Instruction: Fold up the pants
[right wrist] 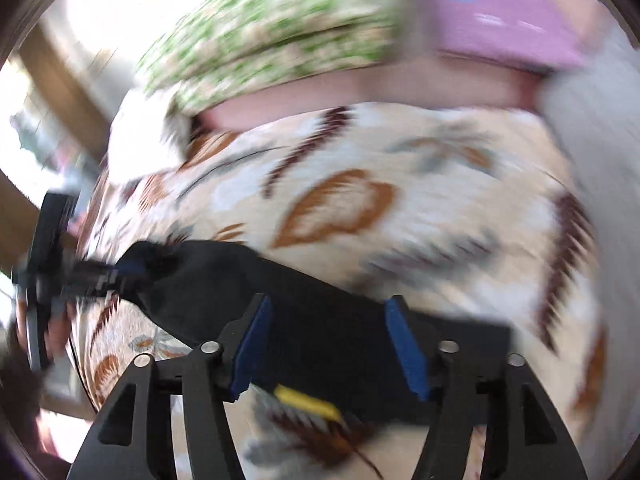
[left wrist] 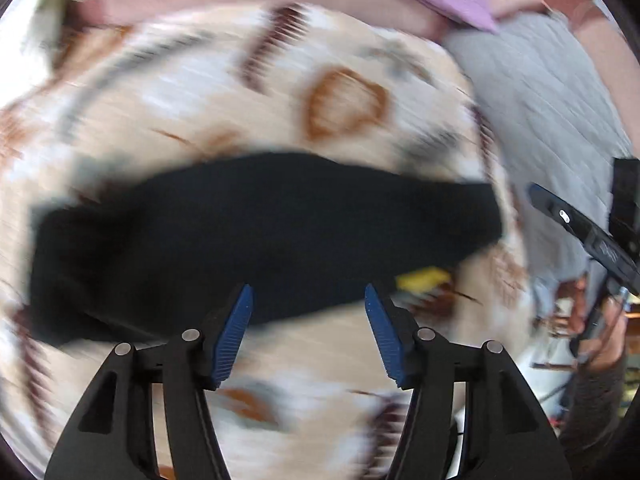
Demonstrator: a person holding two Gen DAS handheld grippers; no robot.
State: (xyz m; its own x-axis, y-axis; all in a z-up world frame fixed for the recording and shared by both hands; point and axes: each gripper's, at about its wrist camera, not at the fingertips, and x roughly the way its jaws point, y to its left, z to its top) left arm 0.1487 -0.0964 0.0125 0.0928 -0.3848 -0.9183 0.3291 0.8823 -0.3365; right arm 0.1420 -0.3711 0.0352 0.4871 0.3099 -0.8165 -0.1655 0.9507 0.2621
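Observation:
The black pants lie folded in a long band across a leaf-patterned bedspread. A yellow tag sticks out at their near edge. My left gripper is open and empty, just above the pants' near edge. My right gripper is open over the pants, with the yellow tag below it. The right gripper also shows at the right edge of the left wrist view. The left gripper shows at the left of the right wrist view, beside the pants' left end. Both views are motion-blurred.
A green-patterned pillow and a purple item lie at the far side of the bed. A grey quilted cloth lies to the right. A pink sheet runs beneath the pillow.

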